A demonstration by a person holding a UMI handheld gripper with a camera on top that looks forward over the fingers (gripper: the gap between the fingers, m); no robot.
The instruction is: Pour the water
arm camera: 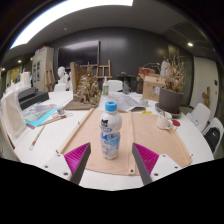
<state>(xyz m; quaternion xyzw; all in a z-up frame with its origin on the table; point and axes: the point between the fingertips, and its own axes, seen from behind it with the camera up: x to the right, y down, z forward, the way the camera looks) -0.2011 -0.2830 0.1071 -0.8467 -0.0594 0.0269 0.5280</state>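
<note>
Reading from the left, we see a tabletop [40, 140] carrying a blue-green book or folder [40, 113] and some papers, well apart from the work area. Nearer the middle a tan wooden board [150, 135] lies on the tabletop, and on it stands the water bottle [110, 130], upright, with a white cap and a blue label. Our gripper [111, 163] points at it: the fingers [78, 162] are spread apart and hold nothing, and the bottle stands just ahead of them, centred on the gap but not yet between the pads. Further right, a white cup [163, 119] sits near the board's far edge, probably the vessel to be filled, though we cannot see inside it. We judge that the task is at its opening step, the approach to the bottle, with no grasp made. The next move calls for driving straight forward until the fingers flank the bottle's body, then closing firmly on it. Whether the cap is loose we cannot tell.
</note>
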